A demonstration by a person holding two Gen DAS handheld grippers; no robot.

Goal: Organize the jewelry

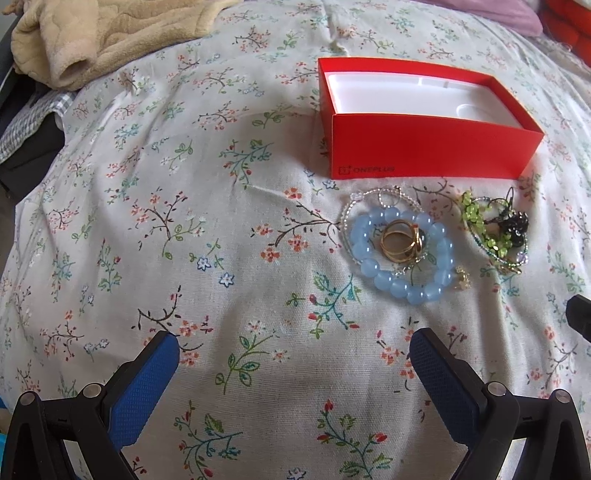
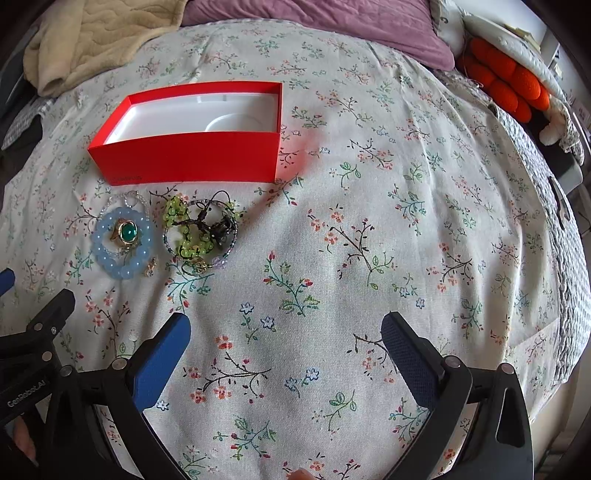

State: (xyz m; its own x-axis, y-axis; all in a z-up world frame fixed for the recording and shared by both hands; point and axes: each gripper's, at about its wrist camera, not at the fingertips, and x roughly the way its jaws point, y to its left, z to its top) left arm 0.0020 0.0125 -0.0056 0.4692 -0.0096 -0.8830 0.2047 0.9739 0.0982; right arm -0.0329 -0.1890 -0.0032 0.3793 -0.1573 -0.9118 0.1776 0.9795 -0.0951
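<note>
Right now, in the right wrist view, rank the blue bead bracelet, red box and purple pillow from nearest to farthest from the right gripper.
1. Blue bead bracelet, ahead-left of the right gripper.
2. Red box, just behind it.
3. Purple pillow, far edge.

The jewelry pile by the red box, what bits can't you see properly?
- Green and black tangle: both views, strands overlap, so the separate pieces cannot be counted.
- Gold rings inside the blue bead bracelet: left wrist view, stacked, number unclear.
- Small gold charm: both views, too small to identify.
- Red box floor: near wall hides part.
</note>
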